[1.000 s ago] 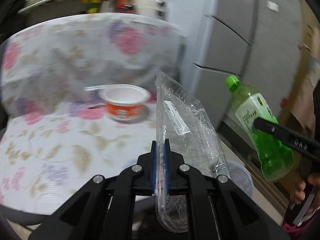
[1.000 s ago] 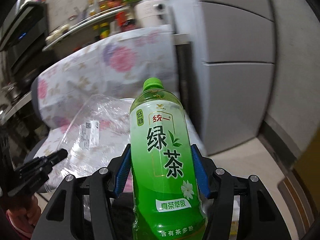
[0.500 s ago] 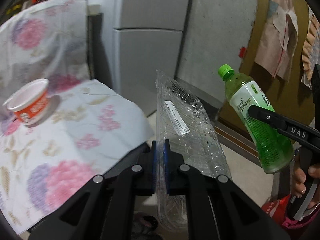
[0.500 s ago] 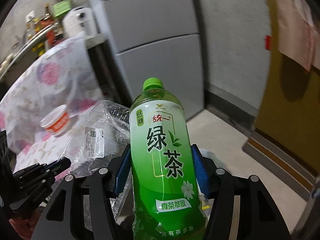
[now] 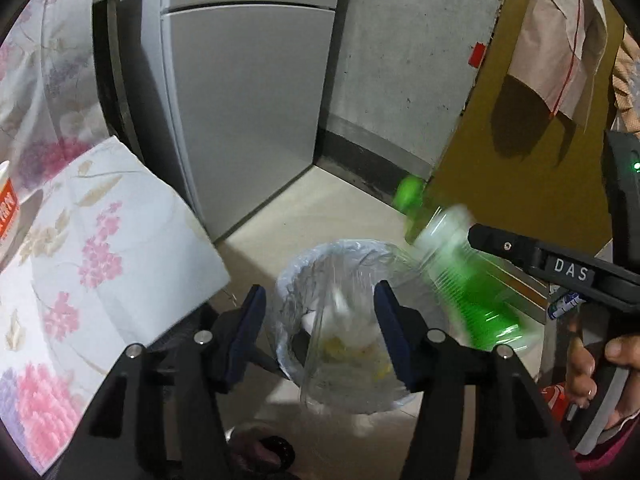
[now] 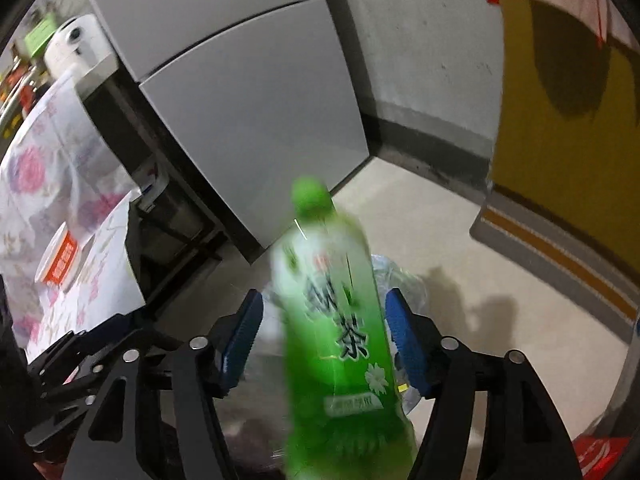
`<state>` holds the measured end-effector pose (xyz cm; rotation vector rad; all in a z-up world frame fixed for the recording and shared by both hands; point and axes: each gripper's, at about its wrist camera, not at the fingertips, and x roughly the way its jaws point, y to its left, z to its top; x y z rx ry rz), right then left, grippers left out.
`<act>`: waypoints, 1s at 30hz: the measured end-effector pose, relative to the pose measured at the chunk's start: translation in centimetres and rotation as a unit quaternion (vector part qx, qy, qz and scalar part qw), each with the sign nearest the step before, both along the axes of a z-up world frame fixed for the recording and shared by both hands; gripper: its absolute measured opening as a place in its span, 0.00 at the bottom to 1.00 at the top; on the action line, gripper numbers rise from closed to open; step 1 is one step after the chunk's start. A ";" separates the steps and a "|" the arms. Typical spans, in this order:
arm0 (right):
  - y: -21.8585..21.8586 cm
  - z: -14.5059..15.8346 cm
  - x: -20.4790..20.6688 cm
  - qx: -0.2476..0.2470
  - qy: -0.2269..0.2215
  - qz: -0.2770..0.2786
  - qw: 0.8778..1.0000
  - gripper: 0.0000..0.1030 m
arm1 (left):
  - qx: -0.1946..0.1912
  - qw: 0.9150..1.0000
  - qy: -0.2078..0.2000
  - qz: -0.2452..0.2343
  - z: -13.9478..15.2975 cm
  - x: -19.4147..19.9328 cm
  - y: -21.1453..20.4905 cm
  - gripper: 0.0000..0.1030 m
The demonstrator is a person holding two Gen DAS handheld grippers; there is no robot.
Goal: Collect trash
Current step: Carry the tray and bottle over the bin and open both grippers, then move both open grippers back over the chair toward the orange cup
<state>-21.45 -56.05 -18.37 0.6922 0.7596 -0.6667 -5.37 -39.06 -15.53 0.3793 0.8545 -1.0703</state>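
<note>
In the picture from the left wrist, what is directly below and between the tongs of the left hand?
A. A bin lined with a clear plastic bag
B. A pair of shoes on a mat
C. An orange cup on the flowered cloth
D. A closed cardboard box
A: between the opening left tongs stands the lined bin on the floor, with a blurred clear plastic container dropping into it.
</note>
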 end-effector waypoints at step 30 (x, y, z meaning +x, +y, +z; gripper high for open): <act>19.0 11.0 19.4 -0.102 -0.074 0.275 0.953 0.63 | -0.034 0.938 -0.074 0.336 7.2 12.5 28.8 0.53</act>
